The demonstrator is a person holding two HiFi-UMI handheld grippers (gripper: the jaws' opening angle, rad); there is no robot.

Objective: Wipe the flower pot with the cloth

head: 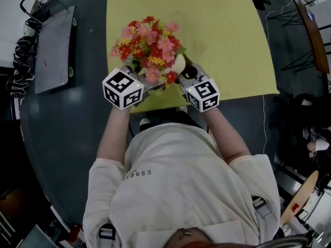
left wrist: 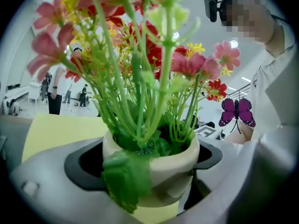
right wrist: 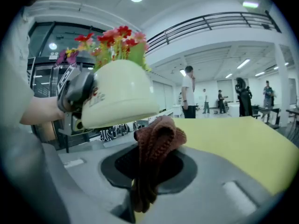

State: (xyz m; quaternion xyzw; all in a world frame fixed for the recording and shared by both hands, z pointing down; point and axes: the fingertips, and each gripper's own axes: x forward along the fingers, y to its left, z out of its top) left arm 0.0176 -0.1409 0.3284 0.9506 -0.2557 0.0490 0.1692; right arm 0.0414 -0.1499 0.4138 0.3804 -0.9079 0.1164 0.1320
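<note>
Cream flower pot (right wrist: 119,94) was clamped in left gripper (left wrist: 148,171) over yellow mat (head: 222,35). Right gripper (right wrist: 150,169) pinched brown cloth (right wrist: 159,136) just beside it. Best bet: steady pot, press cloth flat, rub round.

Shows yellow mat (head: 217,35) covering the far part of dark round table (head: 62,133). Has grey tray (head: 54,48) lying on the table's left side, off the mat. Picks up purple butterfly ornament (left wrist: 238,112) in left gripper view. Catches people standing (right wrist: 189,92) in hall behind, under balcony railing (right wrist: 219,22).
</note>
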